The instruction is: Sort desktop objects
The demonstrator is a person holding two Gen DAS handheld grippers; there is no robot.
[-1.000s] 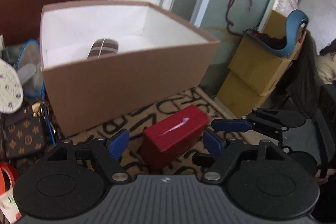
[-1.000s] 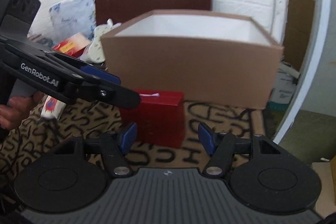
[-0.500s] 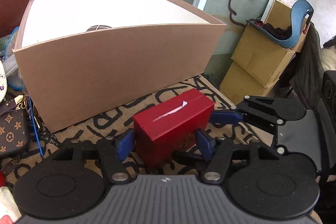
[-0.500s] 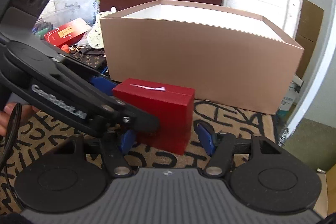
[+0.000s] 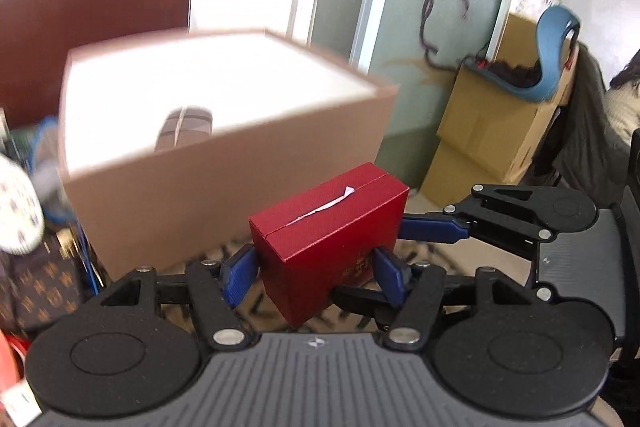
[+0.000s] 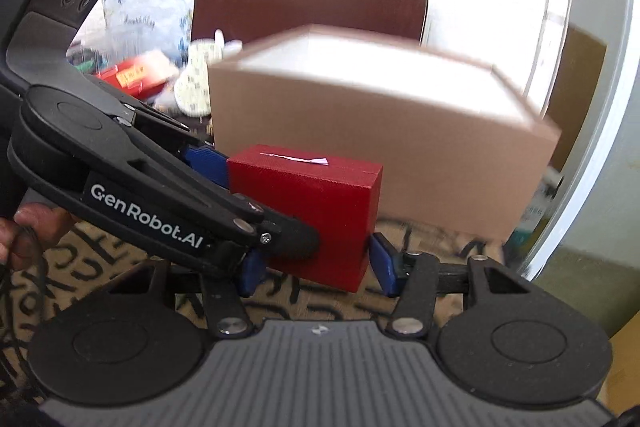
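Note:
A red box (image 5: pixel 324 231) with a white paper slip on top is held between both grippers, lifted above the patterned mat. My left gripper (image 5: pixel 316 275) is shut on it, blue pads against its two sides. My right gripper (image 6: pixel 316 267) is shut on the same red box (image 6: pixel 308 211) from the other side. A large open brown cardboard box (image 5: pixel 224 171) with a white inside stands just behind; a striped brown item (image 5: pixel 184 127) lies in it. It also shows in the right wrist view (image 6: pixel 400 155).
A patterned mat (image 6: pixel 60 275) covers the table. A monogram pouch (image 5: pixel 36 287), a floral fan (image 5: pixel 16 211) and a red packet (image 6: pixel 136 75) lie to the left. Stacked cardboard boxes (image 5: pixel 488 131) stand at the right, a brown chair back (image 6: pixel 308 7) behind.
Both grippers closed on the red box and raised it off the mat. The views tilted up, so more of the big box's inside shows.

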